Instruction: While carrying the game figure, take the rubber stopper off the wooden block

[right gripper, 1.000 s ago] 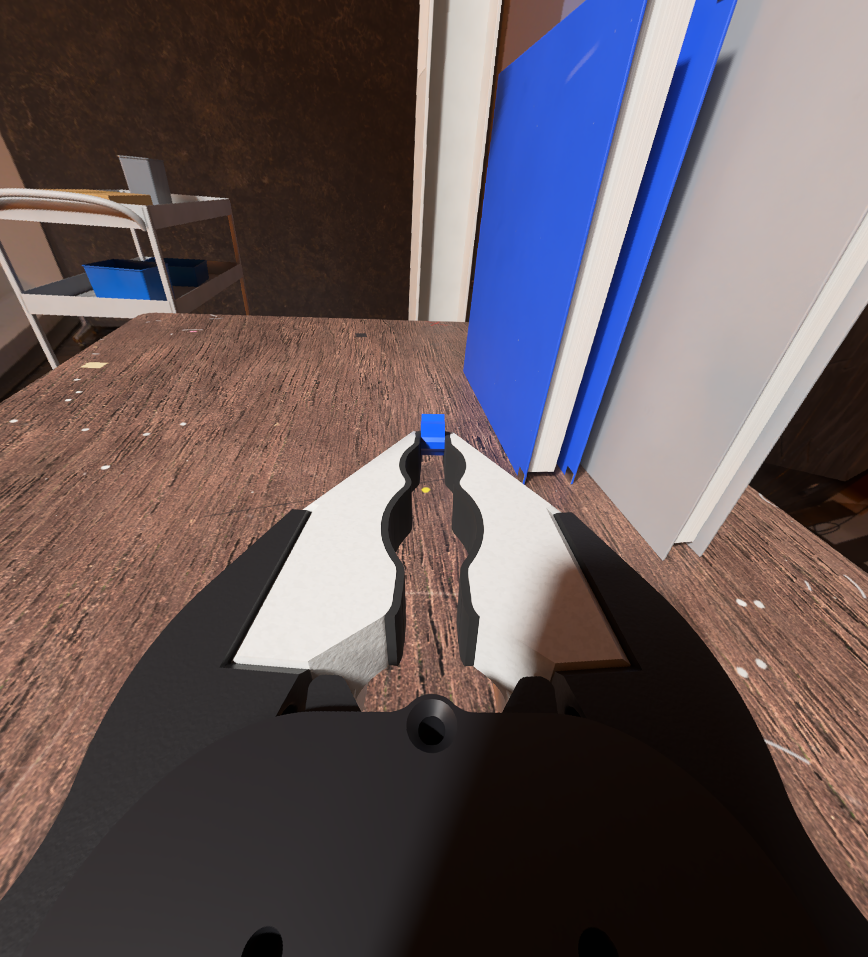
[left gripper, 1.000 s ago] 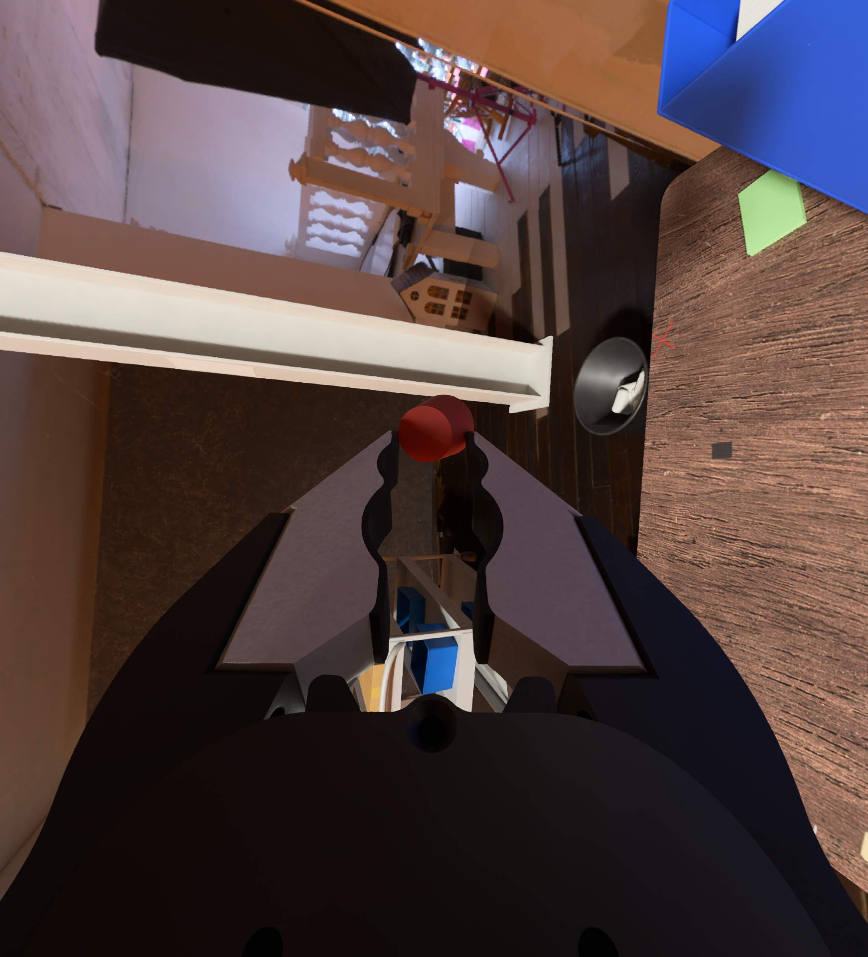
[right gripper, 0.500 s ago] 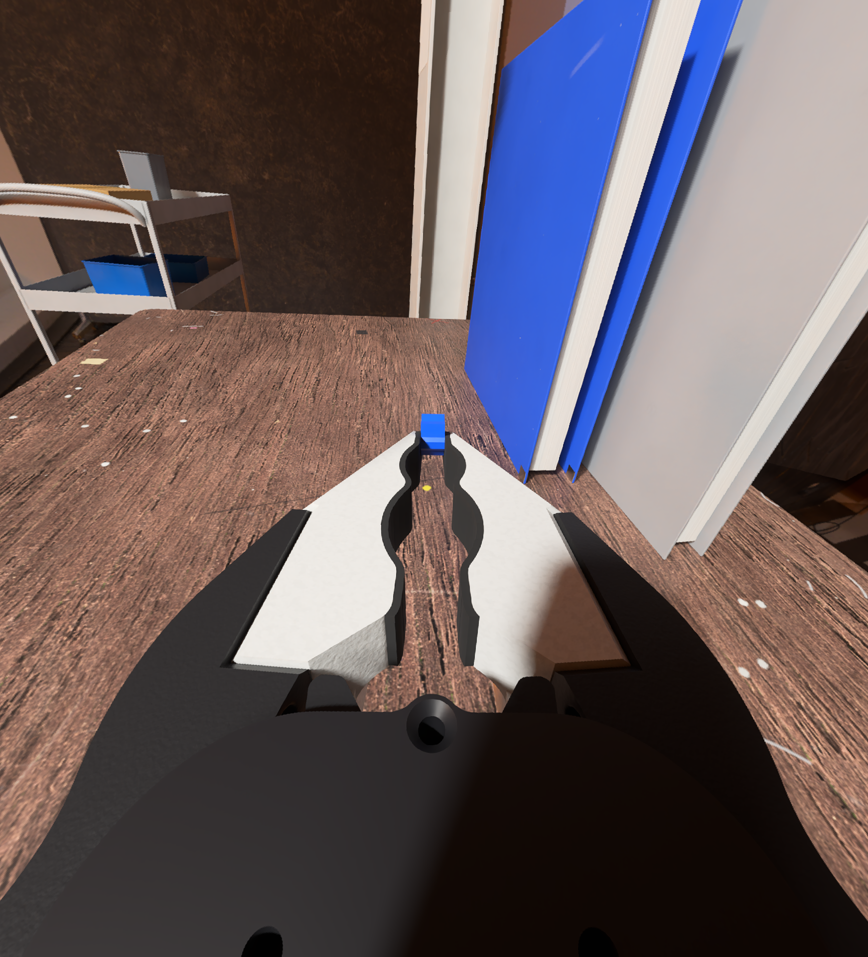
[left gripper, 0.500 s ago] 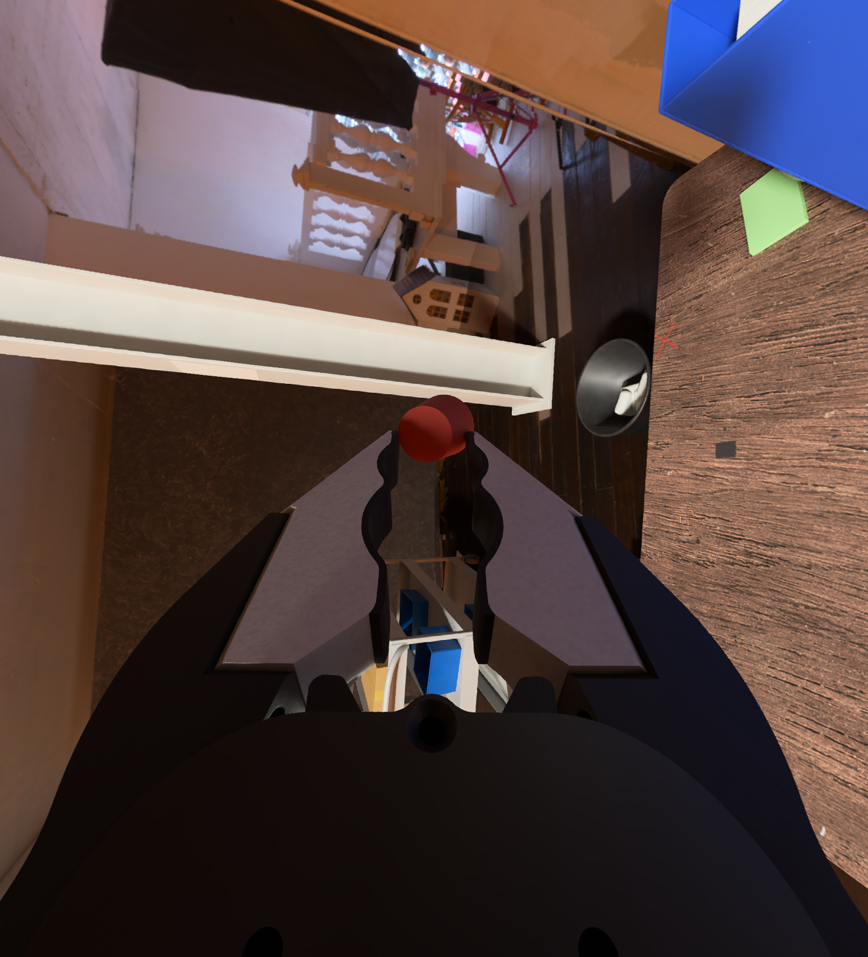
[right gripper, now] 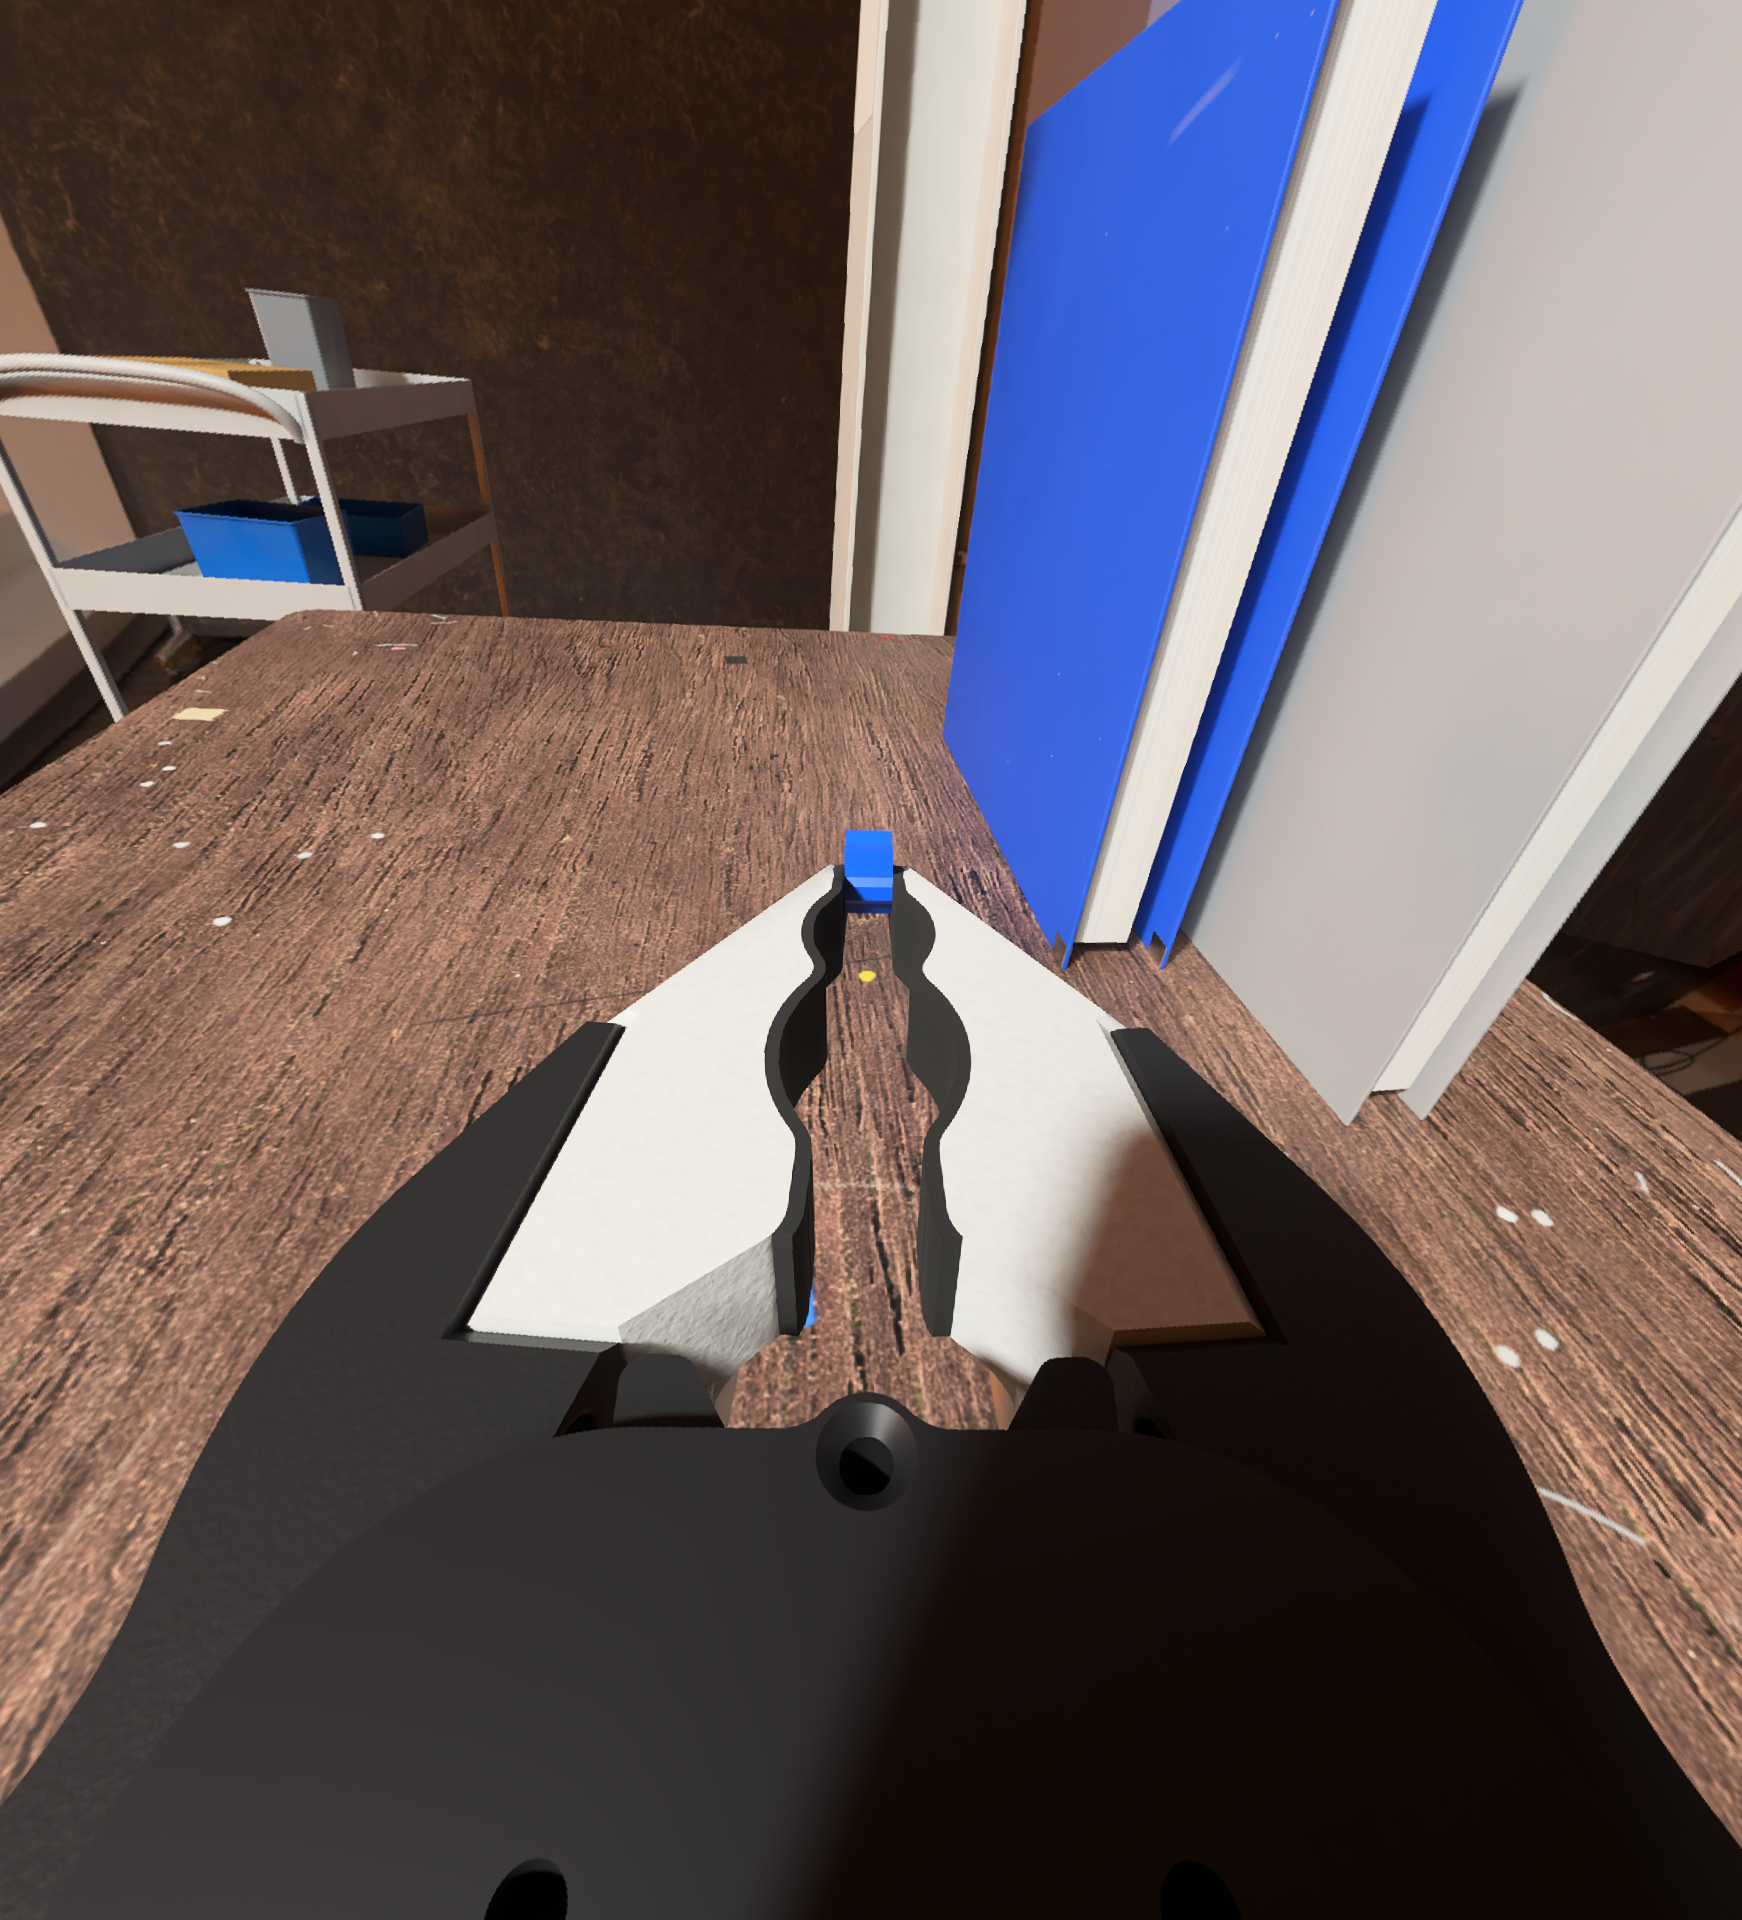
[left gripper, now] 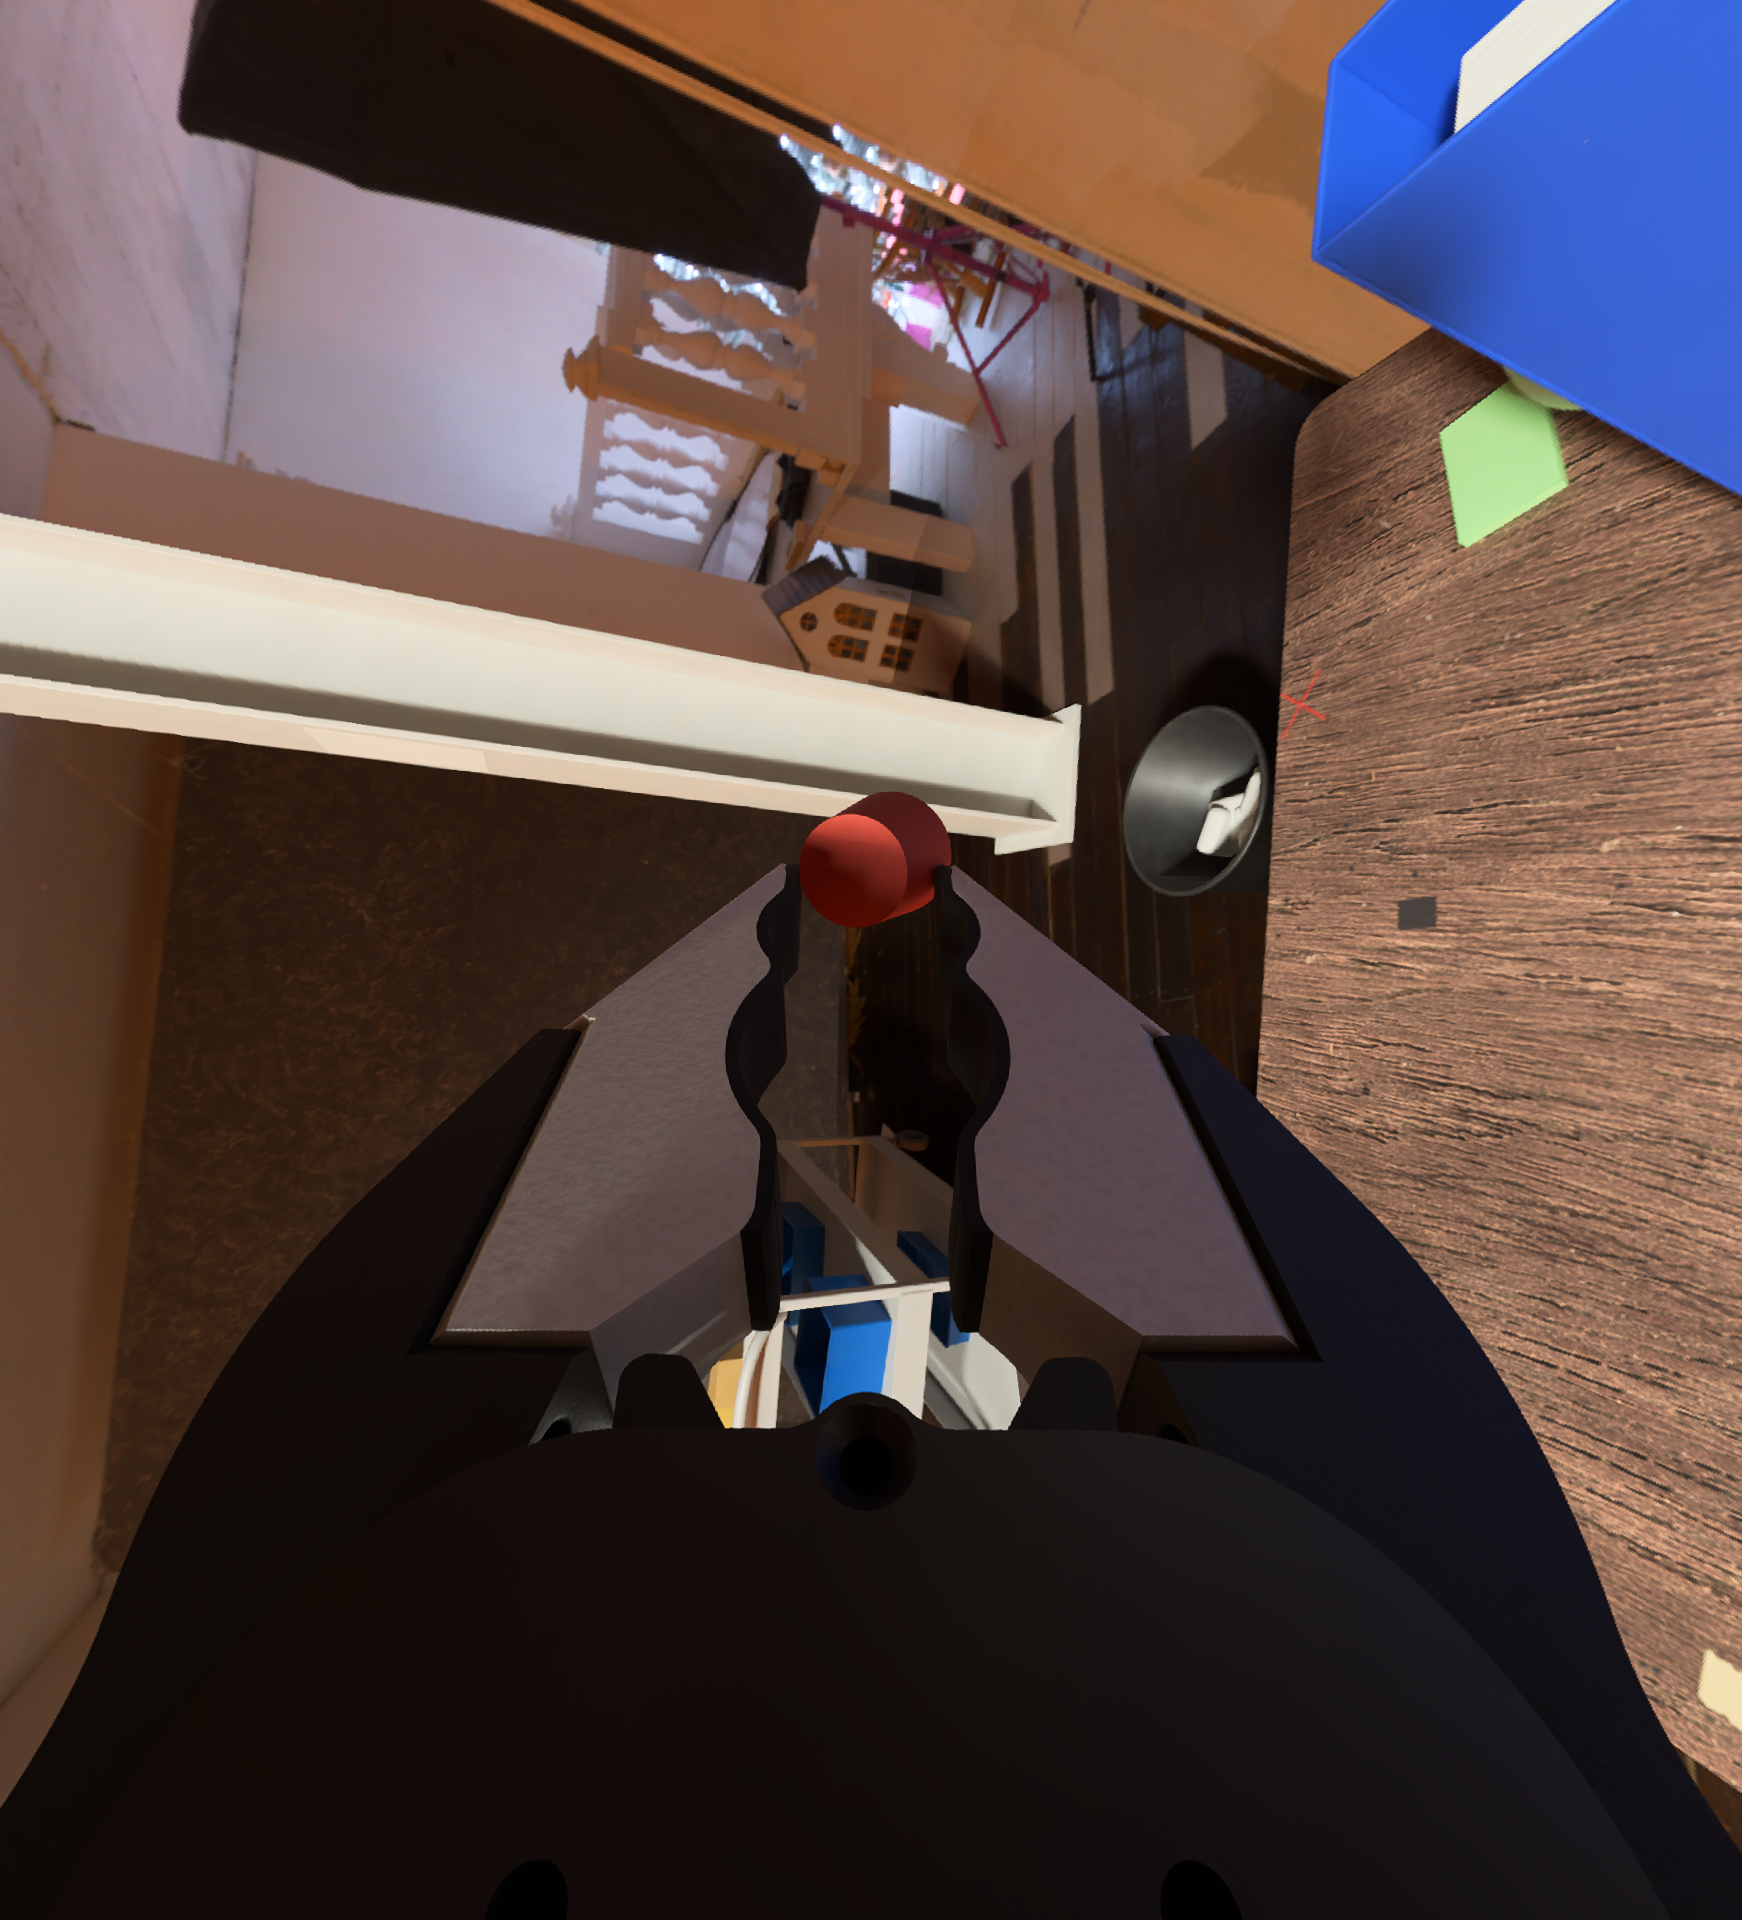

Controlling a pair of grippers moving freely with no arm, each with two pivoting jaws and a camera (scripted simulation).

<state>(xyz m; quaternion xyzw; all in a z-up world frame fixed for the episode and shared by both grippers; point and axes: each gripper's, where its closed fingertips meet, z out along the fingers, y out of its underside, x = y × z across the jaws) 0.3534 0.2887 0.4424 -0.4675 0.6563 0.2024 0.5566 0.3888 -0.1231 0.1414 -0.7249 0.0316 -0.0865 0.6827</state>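
Rubber stopper point(left gripper: 872, 858), red, short and cylindrical, sitting pinched between the two black fingertips of the left gripper point(left gripper: 868, 883), at the very far end of the claw, its flat round face turned toward the camera and to the left. Hanging clear of the dark brown wood-grain table point(left gripper: 1573, 1039), off its left edge, with the room rolled sideways in the left wrist view. Lying on that table to the right: a green paper square point(left gripper: 1501, 468) far off, touching the big blue box point(left gripper: 1615, 208); a small dark square point(left gripper: 1416, 913); a pale yellow note point(left gripper: 1731, 1694) near the camera. Showing just off the table edge, right of the stopper: a grey round bin point(left gripper: 1194, 798) with crumpled white paper inside.

Small blue blocky game figure point(right gripper: 868, 871) being gripped at the fingertips of the right gripper point(right gripper: 868, 896), jaws drawn nearly together on it, held above the same wood-grain table point(right gripper: 431, 935). Standing upright just right of the figure: a blue-covered book point(right gripper: 1106, 520) and, nearer, a grey-covered book point(right gripper: 1532, 520). Standing far left beyond the table: a white metal cart point(right gripper: 223, 488) carrying blue bins point(right gripper: 264, 540). Lying on the tabletop under the claw: a tiny yellow dot point(right gripper: 868, 977).

Wooden block not showing in either view.
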